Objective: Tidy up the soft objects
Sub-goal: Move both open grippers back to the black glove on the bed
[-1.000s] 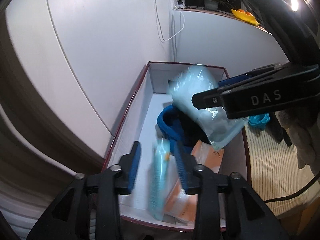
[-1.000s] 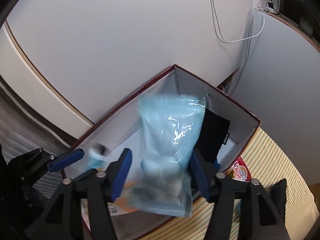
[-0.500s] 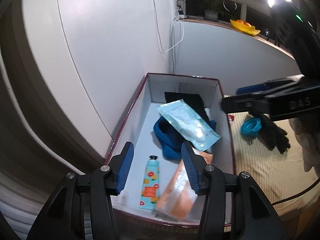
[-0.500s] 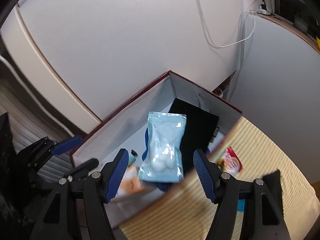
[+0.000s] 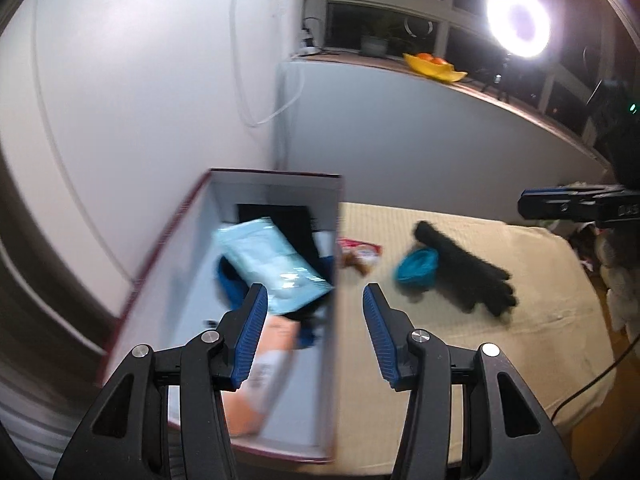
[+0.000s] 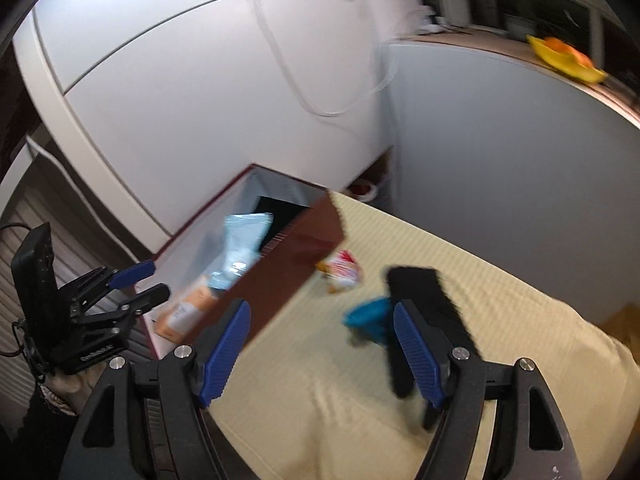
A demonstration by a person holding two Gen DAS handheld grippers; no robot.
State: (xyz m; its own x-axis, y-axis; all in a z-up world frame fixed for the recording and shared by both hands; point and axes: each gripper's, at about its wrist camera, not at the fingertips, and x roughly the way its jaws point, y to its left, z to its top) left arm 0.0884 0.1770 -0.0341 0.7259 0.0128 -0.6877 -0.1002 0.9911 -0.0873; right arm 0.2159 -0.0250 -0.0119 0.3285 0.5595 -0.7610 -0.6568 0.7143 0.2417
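A dark red box with white inside holds a light blue pouch, an orange packet, a blue cloth and a black item. On the yellow mat lie a black glove, a teal item and a red-white snack packet. My left gripper is open and empty above the box's right wall. My right gripper is open and empty above the mat, near the teal item.
The mat covers a low table that ends at the right and front. White walls stand behind the box. A yellow dish sits on the window ledge. A ring light shines at the upper right.
The blue pouch dropped from my right gripper into the box and the tube fell from my left. Both grippers then swung right, off the box toward the mat.
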